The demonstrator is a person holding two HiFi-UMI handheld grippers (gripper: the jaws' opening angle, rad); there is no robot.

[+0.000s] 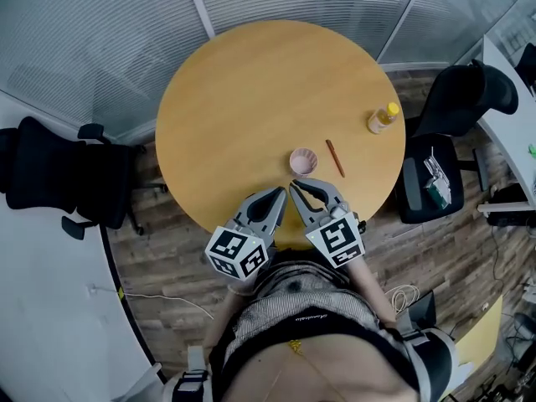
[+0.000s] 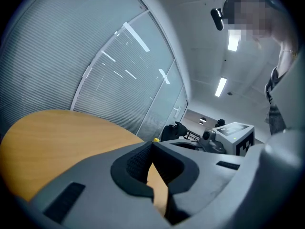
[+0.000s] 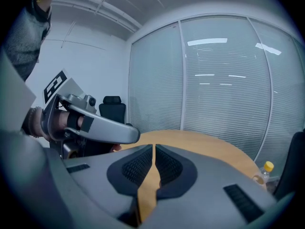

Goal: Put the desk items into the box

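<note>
A small round pink cup [image 1: 303,161] sits open side up on the round wooden table [image 1: 243,90], towards its near edge. Just right of it, apart, lies a thin brown pencil [image 1: 335,157], flat and slightly slanted. Further right, near the table's rim, a clear bottle [image 1: 383,118] with a yellow cap stands upright.

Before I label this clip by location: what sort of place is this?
Probably an office meeting room. There is a round wooden table, a black office chair stands to one side of it, and glass partition walls lined with blinds run behind it.
</note>
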